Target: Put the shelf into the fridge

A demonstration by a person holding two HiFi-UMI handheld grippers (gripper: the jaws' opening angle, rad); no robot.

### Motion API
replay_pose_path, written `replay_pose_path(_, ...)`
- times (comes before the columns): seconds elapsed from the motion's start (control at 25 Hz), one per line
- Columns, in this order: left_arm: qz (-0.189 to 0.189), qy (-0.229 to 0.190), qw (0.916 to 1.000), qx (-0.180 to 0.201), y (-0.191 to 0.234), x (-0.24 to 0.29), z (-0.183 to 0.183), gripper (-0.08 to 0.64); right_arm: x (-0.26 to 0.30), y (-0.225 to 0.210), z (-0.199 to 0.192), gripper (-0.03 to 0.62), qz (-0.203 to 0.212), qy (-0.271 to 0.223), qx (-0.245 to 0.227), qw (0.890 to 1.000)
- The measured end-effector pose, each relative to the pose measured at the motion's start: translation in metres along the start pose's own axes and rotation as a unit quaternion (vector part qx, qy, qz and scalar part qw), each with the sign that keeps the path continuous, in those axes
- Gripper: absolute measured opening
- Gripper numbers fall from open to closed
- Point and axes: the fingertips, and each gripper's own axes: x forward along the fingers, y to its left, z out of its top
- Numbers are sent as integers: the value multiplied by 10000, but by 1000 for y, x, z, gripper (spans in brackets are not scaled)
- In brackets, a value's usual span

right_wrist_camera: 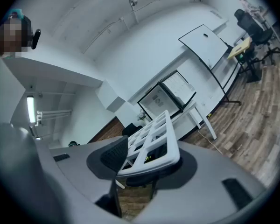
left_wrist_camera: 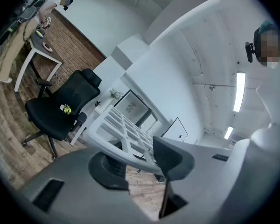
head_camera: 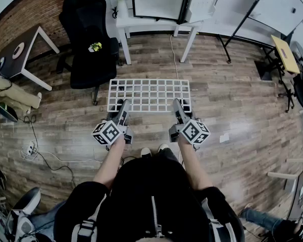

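Note:
A white grid shelf (head_camera: 149, 95) hangs level above the wooden floor, carried by both grippers at its near edge. My left gripper (head_camera: 122, 106) is shut on the shelf's near left corner, and my right gripper (head_camera: 178, 105) is shut on its near right corner. In the left gripper view the shelf (left_wrist_camera: 123, 127) lies between the jaws of the left gripper (left_wrist_camera: 140, 160). In the right gripper view the shelf's (right_wrist_camera: 154, 139) edge is clamped in the right gripper (right_wrist_camera: 137, 164). The small fridge (head_camera: 159, 0) stands ahead on a white table (head_camera: 156, 24), with its door (head_camera: 204, 1) swung open to the right.
A black office chair (head_camera: 88, 39) stands left of the white table, close to the shelf's far left corner. A whiteboard on a stand (head_camera: 278, 4) and a yellow table (head_camera: 283, 52) are at the right. A small side table (head_camera: 20, 49) is at the left. Cables lie on the floor.

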Motion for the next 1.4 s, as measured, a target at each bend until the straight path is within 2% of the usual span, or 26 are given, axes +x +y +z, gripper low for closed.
replay_pose_path(0.8,-135,-4,9999,91,-5,0,13,169,-1,9,2,187,47,-105,137,9998)
replay_pose_path(1.4,-124,36,9998,138,12,38,27,169,38,-2,9,184,25,-128,277,9995)
